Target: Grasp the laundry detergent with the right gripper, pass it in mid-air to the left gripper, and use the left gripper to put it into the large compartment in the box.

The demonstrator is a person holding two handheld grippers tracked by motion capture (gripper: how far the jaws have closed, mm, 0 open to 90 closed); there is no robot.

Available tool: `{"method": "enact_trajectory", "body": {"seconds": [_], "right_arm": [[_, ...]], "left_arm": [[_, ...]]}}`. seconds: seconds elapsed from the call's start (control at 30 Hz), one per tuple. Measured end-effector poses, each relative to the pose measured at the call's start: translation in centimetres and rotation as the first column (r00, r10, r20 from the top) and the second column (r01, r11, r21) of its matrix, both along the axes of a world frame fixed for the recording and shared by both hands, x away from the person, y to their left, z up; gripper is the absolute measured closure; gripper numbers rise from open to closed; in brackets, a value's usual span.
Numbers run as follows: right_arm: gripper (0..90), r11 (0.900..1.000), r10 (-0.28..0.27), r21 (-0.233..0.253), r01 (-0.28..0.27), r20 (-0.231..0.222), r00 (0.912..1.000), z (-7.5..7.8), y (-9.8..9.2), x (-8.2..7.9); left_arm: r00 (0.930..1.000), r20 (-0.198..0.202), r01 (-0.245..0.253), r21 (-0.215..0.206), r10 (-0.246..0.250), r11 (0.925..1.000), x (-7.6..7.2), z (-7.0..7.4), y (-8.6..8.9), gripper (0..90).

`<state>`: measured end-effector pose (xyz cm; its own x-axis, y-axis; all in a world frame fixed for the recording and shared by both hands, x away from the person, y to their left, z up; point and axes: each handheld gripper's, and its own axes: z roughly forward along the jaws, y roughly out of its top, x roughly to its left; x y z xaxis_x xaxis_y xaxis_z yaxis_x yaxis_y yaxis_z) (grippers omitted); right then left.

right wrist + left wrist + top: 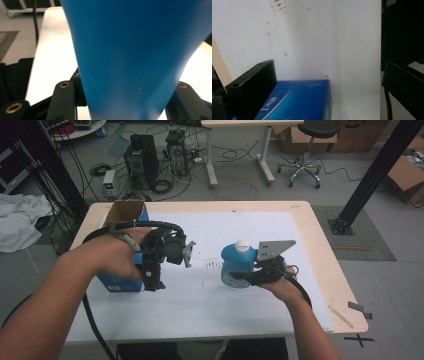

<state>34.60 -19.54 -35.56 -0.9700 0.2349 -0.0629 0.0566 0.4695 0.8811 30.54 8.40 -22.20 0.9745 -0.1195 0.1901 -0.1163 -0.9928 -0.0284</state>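
Note:
A blue bottle (235,265) with a white cap is held tilted just above the white sheet (250,225), right of centre. My right gripper (248,279) is shut on its lower body; in the right gripper view the blue bottle (130,50) fills the gap between both jaws of the right gripper (123,87). A tall blue box (119,283) with an open cardboard top stands at the table's left. My left gripper (152,281) hangs open beside the box's right face, pointing down. In the left gripper view the left gripper (328,67) has its jaws wide apart over the blue box (297,100).
The wooden table (325,270) is bare at its right edge, with a grey tape piece (359,308) near the front right corner. Small brown stains (212,265) mark the sheet. Computers, cables, a stool (306,150) and a black post (372,175) stand beyond the table.

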Motion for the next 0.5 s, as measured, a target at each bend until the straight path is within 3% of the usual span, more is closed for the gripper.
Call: {"method": "enact_trajectory", "body": {"seconds": [0.5], "right_arm": [[47.7,0.990,0.139,-0.020,-0.139,-0.007,0.9903,-0.2,3.3,-0.9]], "left_arm": [[0.9996,-0.011,0.024,-0.008,-0.024,0.9997,0.1,0.2,-1.9,0.1]]}}
